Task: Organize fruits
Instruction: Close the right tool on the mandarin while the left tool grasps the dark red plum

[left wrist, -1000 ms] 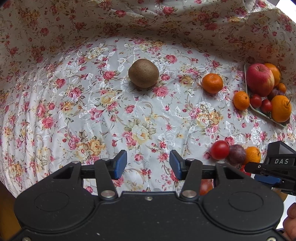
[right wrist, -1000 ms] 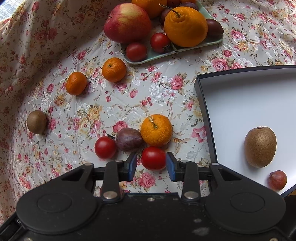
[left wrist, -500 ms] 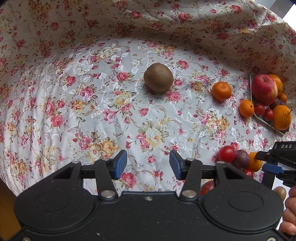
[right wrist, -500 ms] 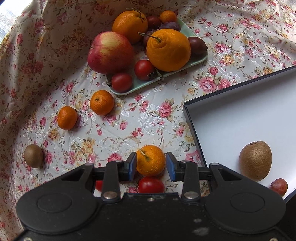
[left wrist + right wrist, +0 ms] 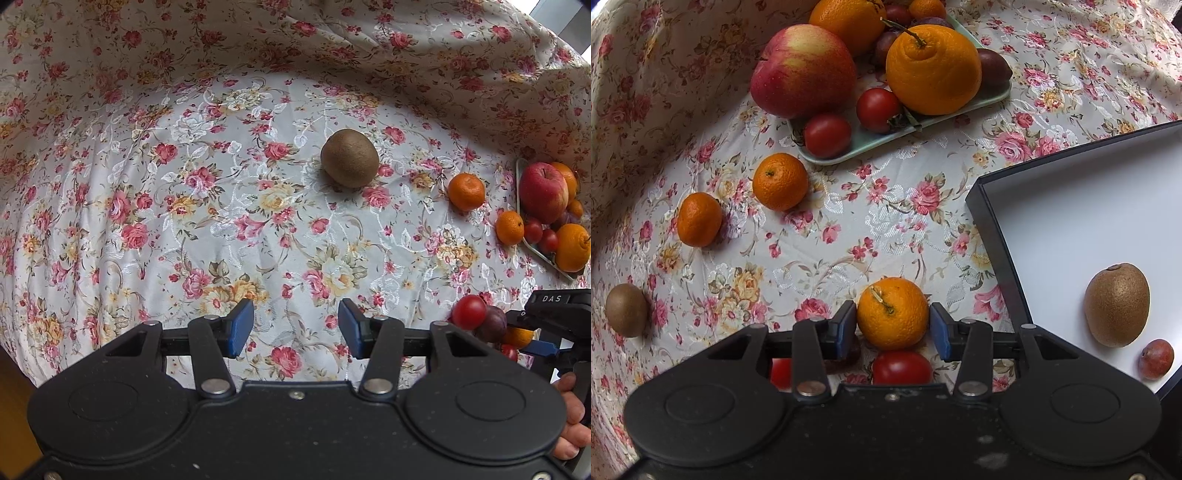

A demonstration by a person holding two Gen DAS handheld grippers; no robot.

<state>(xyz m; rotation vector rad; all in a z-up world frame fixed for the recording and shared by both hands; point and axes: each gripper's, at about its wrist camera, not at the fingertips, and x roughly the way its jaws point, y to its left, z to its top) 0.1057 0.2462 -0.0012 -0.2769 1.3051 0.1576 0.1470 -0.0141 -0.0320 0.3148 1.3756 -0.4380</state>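
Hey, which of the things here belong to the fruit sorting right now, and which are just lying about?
In play:
- right tongs, open astride the stemmed mandarin, jaws just widened
- white box holding a kiwi and a small reddish fruit

Waiting:
- left tongs, open, nothing between them
- loose kiwi
- two mandarins on the cloth
- green plate of fruit

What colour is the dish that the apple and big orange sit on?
Pale mint green. The dish shows best in the right wrist view, under the apple and big orange.
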